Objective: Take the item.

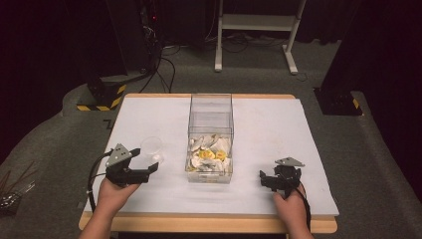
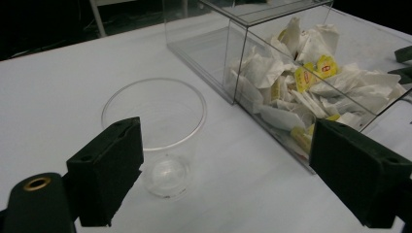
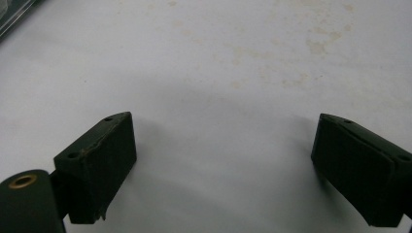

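Observation:
A clear plastic cup [image 1: 152, 147] stands upright and empty on the white mat [image 1: 149, 114], left of a clear two-part box [image 1: 211, 112]. The box's near compartment holds a heap of white and yellow tea bags [image 1: 209, 154]. My left gripper [image 1: 145, 160] is open just short of the cup, pointing right. In the left gripper view the cup [image 2: 155, 131] sits ahead of the left jaw, with the tea bags [image 2: 311, 82] behind the box wall [image 2: 233, 63]; that gripper [image 2: 227, 128] holds nothing. My right gripper [image 1: 264, 179] rests open near the box's right front corner, and in its own view stands open [image 3: 221, 119] over bare mat.
The box's far compartment [image 1: 211, 107] looks empty. A wooden table edge [image 1: 209, 224] runs along the front. Beyond the table stand a white frame [image 1: 259, 22], black-and-yellow striped bases [image 1: 102, 97] and floor cables [image 1: 164, 69]. Small metal items [image 1: 10, 196] lie at far left.

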### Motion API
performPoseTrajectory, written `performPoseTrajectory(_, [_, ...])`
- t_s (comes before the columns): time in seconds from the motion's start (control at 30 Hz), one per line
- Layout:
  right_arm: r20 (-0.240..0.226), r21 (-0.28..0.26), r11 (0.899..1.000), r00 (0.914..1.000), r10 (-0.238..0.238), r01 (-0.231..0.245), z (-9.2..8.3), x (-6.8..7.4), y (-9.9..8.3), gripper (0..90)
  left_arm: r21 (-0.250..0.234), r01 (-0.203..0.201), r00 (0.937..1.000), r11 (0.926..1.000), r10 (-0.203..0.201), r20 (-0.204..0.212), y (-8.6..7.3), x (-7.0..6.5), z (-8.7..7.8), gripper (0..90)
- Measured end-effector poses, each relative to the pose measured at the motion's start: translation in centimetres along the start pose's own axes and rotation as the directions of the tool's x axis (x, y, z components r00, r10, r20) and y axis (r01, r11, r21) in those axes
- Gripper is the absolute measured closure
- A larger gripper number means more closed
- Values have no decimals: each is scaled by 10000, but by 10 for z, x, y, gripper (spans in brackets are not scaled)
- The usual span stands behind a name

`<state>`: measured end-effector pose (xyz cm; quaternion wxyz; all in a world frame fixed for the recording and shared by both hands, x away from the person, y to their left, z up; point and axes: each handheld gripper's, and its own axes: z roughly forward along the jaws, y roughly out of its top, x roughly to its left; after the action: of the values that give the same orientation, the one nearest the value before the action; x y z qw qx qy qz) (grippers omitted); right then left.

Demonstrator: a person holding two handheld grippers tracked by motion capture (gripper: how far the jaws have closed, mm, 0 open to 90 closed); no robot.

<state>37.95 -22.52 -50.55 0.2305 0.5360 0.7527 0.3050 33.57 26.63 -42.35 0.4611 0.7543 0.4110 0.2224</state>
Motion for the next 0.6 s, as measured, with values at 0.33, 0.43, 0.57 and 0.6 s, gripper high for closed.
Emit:
performPoseTrajectory(0.33, [-9,0,10000,10000,-28,28,0,0,0,89,-81,-167,9992,9998,170,373,10,-11,9,132])
performPoseTrajectory(0.43, [-4,-5,10000,10000,-28,28,0,0,0,89,-113,-169,9986,9998,175,507,14,-14,13,135])
performPoseTrajectory(0.57, [-10,1,10000,10000,-11,11,0,0,0,89,-96,-270,9973,9996,276,674,19,-20,19,138])
performPoseTrajectory(0.6, [-10,2,10000,10000,-12,12,0,0,0,89,-88,-352,9971,9993,357,671,20,-21,20,138])
